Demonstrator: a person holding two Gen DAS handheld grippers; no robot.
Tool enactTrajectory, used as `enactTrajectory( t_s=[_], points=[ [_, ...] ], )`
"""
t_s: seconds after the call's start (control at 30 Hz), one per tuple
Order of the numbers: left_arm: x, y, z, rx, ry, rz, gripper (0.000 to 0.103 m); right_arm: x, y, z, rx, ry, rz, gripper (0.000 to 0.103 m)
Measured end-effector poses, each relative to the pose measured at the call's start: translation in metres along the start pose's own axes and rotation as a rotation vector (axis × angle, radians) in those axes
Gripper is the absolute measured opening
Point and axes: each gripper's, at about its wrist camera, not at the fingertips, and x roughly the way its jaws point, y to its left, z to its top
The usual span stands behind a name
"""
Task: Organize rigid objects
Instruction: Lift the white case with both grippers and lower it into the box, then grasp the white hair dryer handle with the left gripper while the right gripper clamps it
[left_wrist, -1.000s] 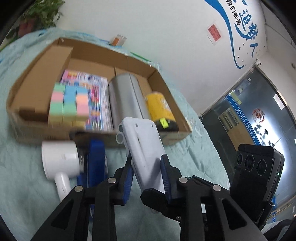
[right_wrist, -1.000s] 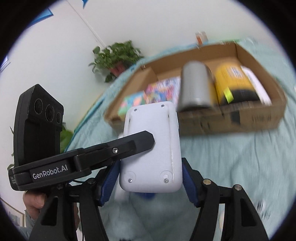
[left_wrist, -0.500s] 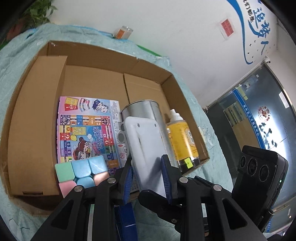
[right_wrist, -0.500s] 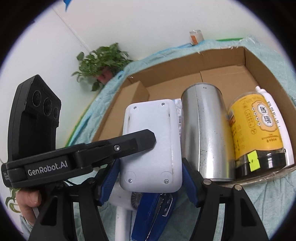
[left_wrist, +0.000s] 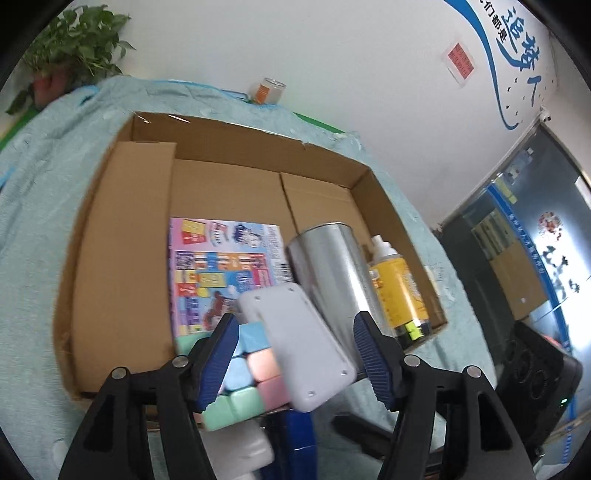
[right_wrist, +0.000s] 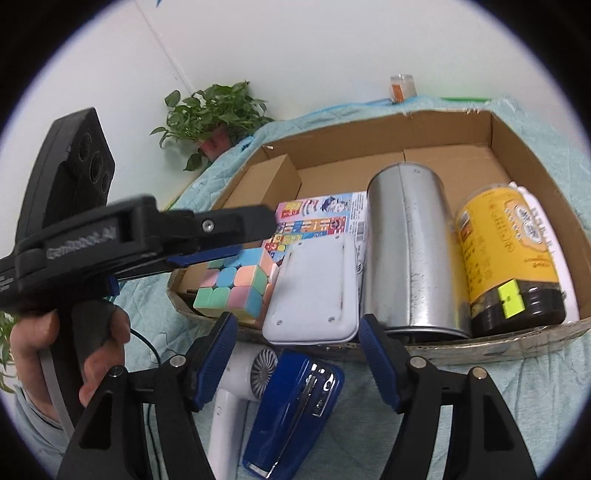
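Both the left gripper (left_wrist: 293, 363) and right gripper (right_wrist: 297, 354) have just spread, releasing the white device (right_wrist: 314, 293) into the box (right_wrist: 524, 133) beside the can (right_wrist: 410, 251), so it is stowed.

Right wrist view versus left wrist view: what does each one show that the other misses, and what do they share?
Only the right wrist view shows the blue stapler whole, the white hair dryer's fan grille and the person's hand gripping the left gripper's handle. Only the left wrist view shows the red notice and blue lettering on the wall and the glass door at right. Both show the cardboard box holding the pastel cube, white device, metal can and yellow bottle, plus the potted plant, with both grippers open.
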Motion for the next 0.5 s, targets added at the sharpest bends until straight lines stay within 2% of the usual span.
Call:
enactTrajectory(
  t_s=[0.03,0.07,0.1,0.17,0.2,0.23,0.33,0.43,0.5],
  points=[
    [-0.001,0.002,-0.002,0.011,-0.004,0.012,0.063,-0.002,0.000,-0.001,-0.009,-0.014,-0.008,0.060],
    [-0.003,0.004,-0.003,0.024,-0.017,0.013,0.063,-0.001,0.001,-0.001,-0.025,-0.016,-0.025,0.046],
    [-0.003,0.004,-0.005,0.033,-0.023,0.020,0.063,0.002,0.001,-0.001,-0.031,-0.004,-0.036,0.038],
    [-0.006,0.004,-0.007,0.043,-0.025,0.022,0.063,0.006,0.000,-0.002,-0.045,0.005,-0.048,0.014],
    [-0.006,0.004,-0.007,0.044,-0.024,0.023,0.063,0.010,0.000,-0.002,-0.048,0.018,-0.039,0.010],
    [-0.007,0.004,-0.008,0.043,-0.025,0.023,0.063,0.015,0.000,-0.002,-0.044,0.044,-0.025,0.009],
    [-0.005,0.003,-0.007,0.043,-0.022,0.020,0.062,0.022,0.006,-0.001,-0.061,0.038,-0.044,0.009],
    [-0.005,0.003,-0.007,0.049,-0.030,0.014,0.061,0.017,0.009,-0.003,-0.062,0.028,-0.027,0.009],
    [-0.006,0.002,-0.009,0.069,-0.030,0.021,0.056,0.009,0.012,-0.009,-0.089,0.013,-0.051,0.016]
  ],
)
